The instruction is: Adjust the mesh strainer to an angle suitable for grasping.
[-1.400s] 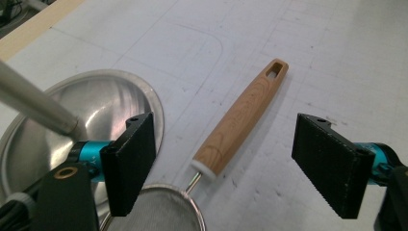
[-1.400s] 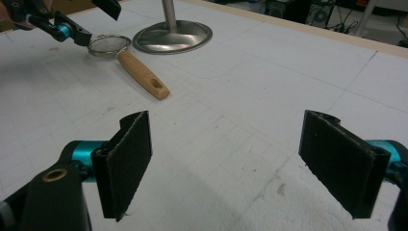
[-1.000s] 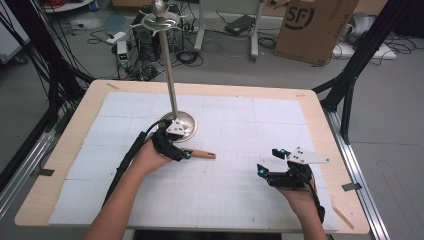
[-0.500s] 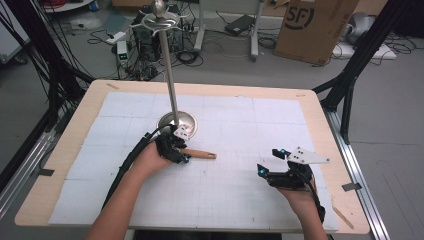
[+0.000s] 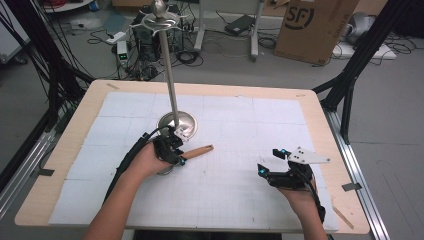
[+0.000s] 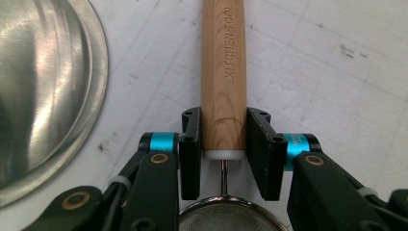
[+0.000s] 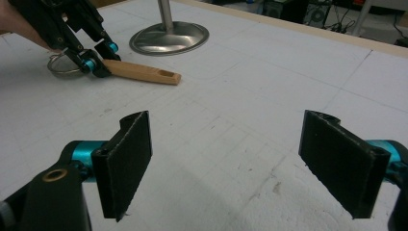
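White table (image 5: 310, 130): one strainer (image 5: 197, 151) (gripped)

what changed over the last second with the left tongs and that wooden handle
The left tongs have just been closing and now clamp the strainer's wooden handle near its mesh end. The strainer, the metal stand and the open right tongs stayed where they were.

Steel stand (image 5: 177, 125) on white mat (image 5: 240, 130); cardboard box (image 5: 312, 27) behind table (image 5: 320, 120).
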Demonstrator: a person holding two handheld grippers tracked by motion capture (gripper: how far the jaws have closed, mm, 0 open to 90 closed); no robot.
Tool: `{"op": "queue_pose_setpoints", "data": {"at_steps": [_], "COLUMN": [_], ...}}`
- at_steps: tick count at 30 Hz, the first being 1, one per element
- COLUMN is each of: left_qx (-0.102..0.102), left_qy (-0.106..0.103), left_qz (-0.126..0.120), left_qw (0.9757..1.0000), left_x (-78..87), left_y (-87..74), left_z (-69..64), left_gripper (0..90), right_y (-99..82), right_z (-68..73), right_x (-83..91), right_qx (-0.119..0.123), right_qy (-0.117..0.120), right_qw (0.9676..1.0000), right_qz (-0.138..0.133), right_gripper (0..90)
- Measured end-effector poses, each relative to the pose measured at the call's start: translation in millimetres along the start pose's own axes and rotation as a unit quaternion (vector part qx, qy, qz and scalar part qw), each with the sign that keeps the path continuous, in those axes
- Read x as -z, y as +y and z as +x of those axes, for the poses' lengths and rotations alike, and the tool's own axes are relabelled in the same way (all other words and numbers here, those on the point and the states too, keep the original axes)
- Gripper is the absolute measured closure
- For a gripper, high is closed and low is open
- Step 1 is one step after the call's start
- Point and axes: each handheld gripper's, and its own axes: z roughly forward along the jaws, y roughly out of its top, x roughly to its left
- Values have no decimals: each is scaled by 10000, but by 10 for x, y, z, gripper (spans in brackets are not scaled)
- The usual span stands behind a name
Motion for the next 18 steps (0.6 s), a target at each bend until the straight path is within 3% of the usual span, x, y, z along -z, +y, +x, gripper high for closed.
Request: {"op": "queue_pose_setpoints", "data": {"at_steps": [6,9,11,18], "left_qx": [-71,-28,-2,32], "left_qy": [54,151,99,66], "left_qz": [26,-7,10,88], "left_qw": [10000,9999,10000,9999], "left_x": [-3,-19,-20,-30], "left_y": [2,2,-2,22], "left_z": [-14,-1,30,40], "left_gripper": [676,598,555,551], "right_y": [1,1,1,2], "right_z": [13,14,16,28], "right_x": [-8,-10,-12,-30], "right_qx": [6,8,1,22], "right_qy": [19,18,15,44], "right_qw": [10000,10000,10000,10000], "right_qz": [-2,-2,15,26], "right_gripper": [182,182,182,182]}}
